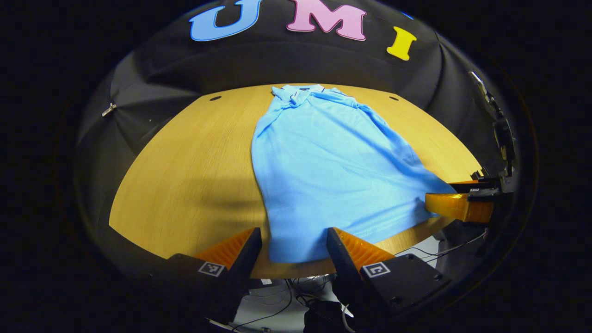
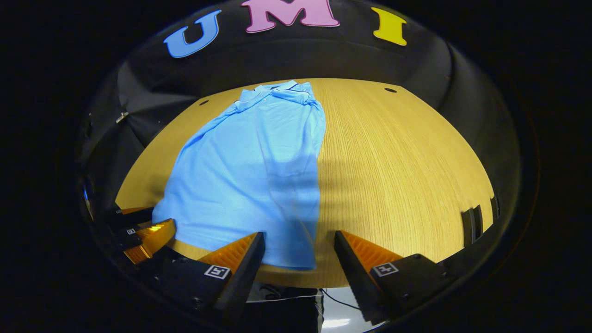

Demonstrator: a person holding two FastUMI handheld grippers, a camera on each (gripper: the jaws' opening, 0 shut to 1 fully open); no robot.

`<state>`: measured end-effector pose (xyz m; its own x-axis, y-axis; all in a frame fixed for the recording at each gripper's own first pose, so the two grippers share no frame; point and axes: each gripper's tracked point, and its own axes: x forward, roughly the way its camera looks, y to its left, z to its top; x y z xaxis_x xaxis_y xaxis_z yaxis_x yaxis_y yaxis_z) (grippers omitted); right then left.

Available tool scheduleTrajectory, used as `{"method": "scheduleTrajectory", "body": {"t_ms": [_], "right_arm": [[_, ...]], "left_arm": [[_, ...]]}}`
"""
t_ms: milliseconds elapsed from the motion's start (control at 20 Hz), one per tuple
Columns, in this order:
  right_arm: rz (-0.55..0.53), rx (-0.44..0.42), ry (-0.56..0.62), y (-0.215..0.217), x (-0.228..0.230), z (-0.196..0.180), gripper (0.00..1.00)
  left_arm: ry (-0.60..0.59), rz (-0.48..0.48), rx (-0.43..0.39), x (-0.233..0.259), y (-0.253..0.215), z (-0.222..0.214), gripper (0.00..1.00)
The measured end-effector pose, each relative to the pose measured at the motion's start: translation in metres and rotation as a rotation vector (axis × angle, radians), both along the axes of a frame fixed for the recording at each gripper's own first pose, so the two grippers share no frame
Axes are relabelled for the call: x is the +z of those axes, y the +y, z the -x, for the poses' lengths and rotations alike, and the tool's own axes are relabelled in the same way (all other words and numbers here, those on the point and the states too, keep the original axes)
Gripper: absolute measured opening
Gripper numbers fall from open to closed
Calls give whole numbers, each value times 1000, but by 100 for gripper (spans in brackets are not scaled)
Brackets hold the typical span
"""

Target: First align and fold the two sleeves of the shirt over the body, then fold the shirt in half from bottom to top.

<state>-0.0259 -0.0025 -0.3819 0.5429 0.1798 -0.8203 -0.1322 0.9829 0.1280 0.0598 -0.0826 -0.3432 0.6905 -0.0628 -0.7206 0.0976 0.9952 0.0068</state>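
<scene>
Polo shirt [image 1: 323,166] lies flat on the bench [image 1: 185,175], collar far, hem at the near edge — soft, light, slumps easily. Left tool [image 1: 293,247] and right tool [image 2: 299,252] both gape wide, empty; pinch the hem corners.

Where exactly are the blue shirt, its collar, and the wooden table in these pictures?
blue shirt [image 1: 323,162]: left gripper view, middle of the body.
collar [image 2: 273,90]: right gripper view, far end of the shirt.
wooden table [image 2: 397,157]: right gripper view, bare top beside the shirt.
</scene>
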Motion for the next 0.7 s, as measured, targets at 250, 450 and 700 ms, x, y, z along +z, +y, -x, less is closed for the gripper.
{"method": "scheduleTrajectory", "body": {"t_ms": [250, 450, 700], "right_arm": [[-23, 50, 30, 13, 0, -1, 48], [-76, -13, 68, 18, -1, -3, 8], [-107, -15, 121, 19, -1, -4, 5]], "left_arm": [[-14, 41, -8, 0, -9, -5, 53], [-14, 127, 37, 2, -15, -6, 13], [21, 126, 31, -1, -17, -7, 7]]}}
